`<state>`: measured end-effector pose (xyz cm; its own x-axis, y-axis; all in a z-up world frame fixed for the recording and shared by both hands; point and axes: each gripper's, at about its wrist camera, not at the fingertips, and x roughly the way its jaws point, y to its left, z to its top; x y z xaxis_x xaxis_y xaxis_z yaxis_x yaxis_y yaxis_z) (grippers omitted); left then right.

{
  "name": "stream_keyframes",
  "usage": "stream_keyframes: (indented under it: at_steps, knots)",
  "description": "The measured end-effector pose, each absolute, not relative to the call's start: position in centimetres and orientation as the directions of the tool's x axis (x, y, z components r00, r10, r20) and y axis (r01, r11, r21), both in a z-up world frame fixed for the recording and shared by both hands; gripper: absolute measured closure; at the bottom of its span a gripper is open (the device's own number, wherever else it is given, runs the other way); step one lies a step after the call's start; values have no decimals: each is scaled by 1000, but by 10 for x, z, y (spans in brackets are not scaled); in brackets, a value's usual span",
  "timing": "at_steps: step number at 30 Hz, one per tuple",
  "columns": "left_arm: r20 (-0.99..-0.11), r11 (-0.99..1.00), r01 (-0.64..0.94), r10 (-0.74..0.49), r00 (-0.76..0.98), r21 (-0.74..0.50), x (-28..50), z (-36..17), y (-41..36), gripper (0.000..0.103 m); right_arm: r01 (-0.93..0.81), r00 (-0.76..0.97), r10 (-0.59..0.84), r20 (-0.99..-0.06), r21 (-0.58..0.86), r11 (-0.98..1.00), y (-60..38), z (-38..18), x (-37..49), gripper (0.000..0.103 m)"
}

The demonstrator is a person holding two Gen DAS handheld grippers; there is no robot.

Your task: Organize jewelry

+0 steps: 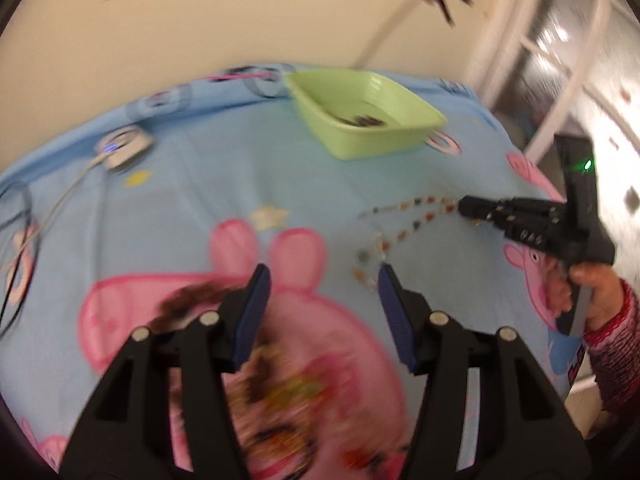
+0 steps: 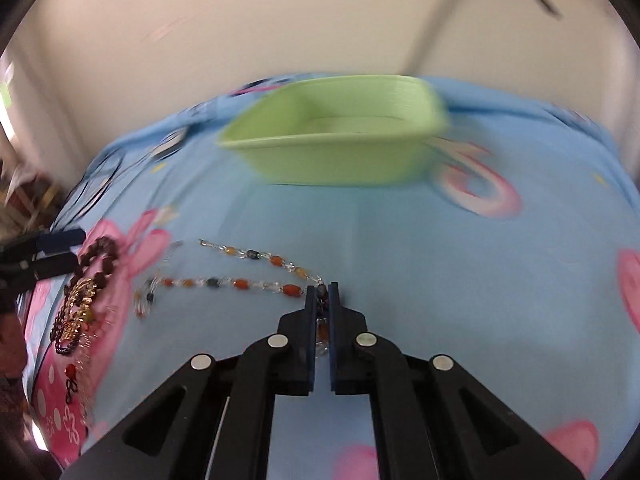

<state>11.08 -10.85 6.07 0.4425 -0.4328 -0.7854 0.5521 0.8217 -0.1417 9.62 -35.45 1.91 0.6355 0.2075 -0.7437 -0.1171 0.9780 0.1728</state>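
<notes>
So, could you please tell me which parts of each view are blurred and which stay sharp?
Left wrist view: the jewelry pile under the left tool is heavily smeared, while the green basin is only soft. Right wrist view: the basin is streaked sideways, but the beaded necklace clamped in the right tool stays fairly crisp; fisheye bending in both.

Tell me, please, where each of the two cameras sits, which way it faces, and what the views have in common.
Left wrist: sits on the left gripper, looking down along its open fingers at the cartoon cloth; the person's right hand shows, holding the right gripper.
Right wrist: sits on the right gripper, shut on the beaded necklace, facing the green basin; the left gripper's tips show at the left edge.
Shared: the green basin, beaded necklace, cloth, wall.
</notes>
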Motion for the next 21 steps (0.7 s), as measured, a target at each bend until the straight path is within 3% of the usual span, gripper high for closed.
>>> stream_keyframes:
  at_steps: [3,6,10,12,13,15,21]
  knots:
    - [-800,773,631,-416,432,-62,107,53,-156,32,-86,646,212,-733,206,975,-376,21,79,103]
    - [-826,728,683,-354,439,51,106,38,-195,31,-91,656,240,-716,240,967,-382,19,71,103]
    - [-853,740,669,-307,423,65,122,21,-209,34,-114,649,295,-701,293,949,-382,16,71,103]
    - [-850,740,672,-369,375,-24,127,22,-202,77,-119,642,312,-701,311,943,-383,15,77,103]
    - [-849,749,662,-358,389,-13,128,23,-200,90,-124,638,324,-699,322,939,-383,15,78,103]
    - [-850,750,661,-365,381,-26,129,24,-198,98,-143,627,355,-693,346,927,-380,14,81,103]
    - [-821,767,622,-451,350,-156,135,52,-176,99,-239,608,506,-612,467,852,-361,30,85,103]
